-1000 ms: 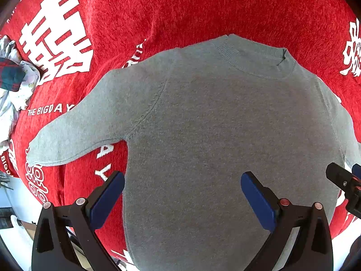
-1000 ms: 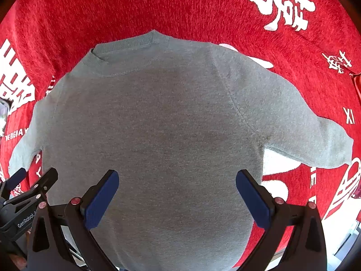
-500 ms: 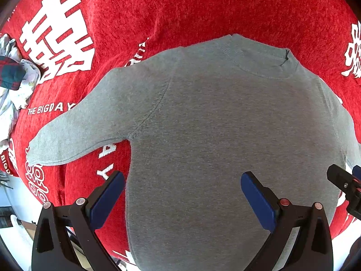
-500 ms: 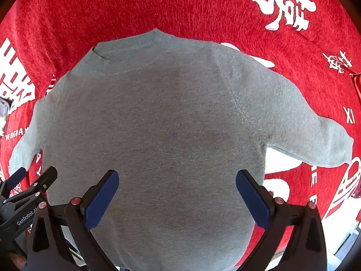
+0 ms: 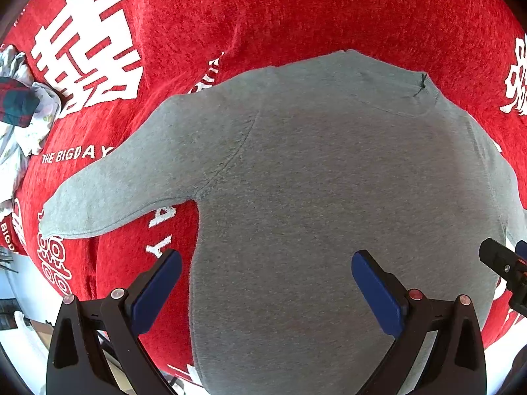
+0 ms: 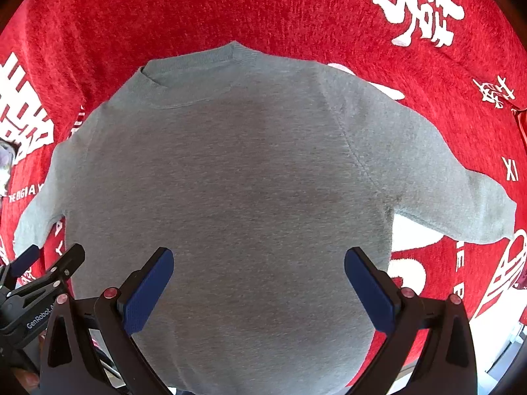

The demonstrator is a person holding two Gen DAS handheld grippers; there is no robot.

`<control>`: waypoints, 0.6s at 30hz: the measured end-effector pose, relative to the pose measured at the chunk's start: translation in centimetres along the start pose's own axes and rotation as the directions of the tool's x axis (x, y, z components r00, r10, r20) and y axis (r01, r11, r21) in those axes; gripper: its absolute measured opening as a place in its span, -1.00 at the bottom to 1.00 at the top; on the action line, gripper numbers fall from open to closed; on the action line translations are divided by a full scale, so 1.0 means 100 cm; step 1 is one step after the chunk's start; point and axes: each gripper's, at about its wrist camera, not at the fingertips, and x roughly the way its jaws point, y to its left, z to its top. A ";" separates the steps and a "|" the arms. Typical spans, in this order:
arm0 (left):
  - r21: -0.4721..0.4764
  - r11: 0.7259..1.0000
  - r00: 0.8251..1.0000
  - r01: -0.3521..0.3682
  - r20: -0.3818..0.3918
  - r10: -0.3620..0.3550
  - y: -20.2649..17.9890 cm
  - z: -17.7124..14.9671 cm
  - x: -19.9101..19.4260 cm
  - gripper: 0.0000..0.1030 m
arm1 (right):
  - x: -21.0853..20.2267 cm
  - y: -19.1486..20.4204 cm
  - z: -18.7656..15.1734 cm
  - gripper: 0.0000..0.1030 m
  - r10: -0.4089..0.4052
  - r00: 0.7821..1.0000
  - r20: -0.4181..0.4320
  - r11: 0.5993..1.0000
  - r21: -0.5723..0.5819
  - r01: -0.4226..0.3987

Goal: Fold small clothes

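While both tools hang above it, the grey sweater (image 5: pixel 329 197) lies flat and spread out on a red cloth (image 5: pixel 296 16) printed with white characters, neck band away from the cameras, hem toward them. Left tool (image 5: pixel 266 288): jaws spread wide, nothing between them; one blue pad (image 5: pixel 154 291) sits over the red cloth just beside the sweater's side edge, the other over the sweater body. Right tool (image 6: pixel 258 284): jaws likewise wide apart and holding nothing, both pads over the sweater's lower body. One sleeve (image 5: pixel 131 184) extends outward from the sweater body over the lettering "THE BIGDAY"; the other sleeve (image 6: pixel 461 194) extends out to the opposite side. Contact between pads and sweater cannot be judged. A crumpled pile of other clothes (image 5: pixel 19 112) lies well apart from the sweater, beyond the first sleeve's side.
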 end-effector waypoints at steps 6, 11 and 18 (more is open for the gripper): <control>-0.007 1.000 1.000 0.001 0.001 -0.001 0.005 -0.003 0.000 1.00 | 0.000 0.003 -0.001 1.00 0.004 1.000 -0.005 1.000 0.003 -0.004; -0.013 1.000 1.000 0.004 0.001 -0.004 0.009 -0.003 0.001 1.00 | 0.000 0.007 -0.001 1.00 0.001 1.000 -0.008 1.000 0.001 -0.001; -0.023 1.000 1.000 0.011 -0.002 -0.011 0.013 -0.003 0.002 1.00 | 0.000 0.007 -0.004 1.00 -0.002 1.000 -0.007 1.000 -0.005 0.002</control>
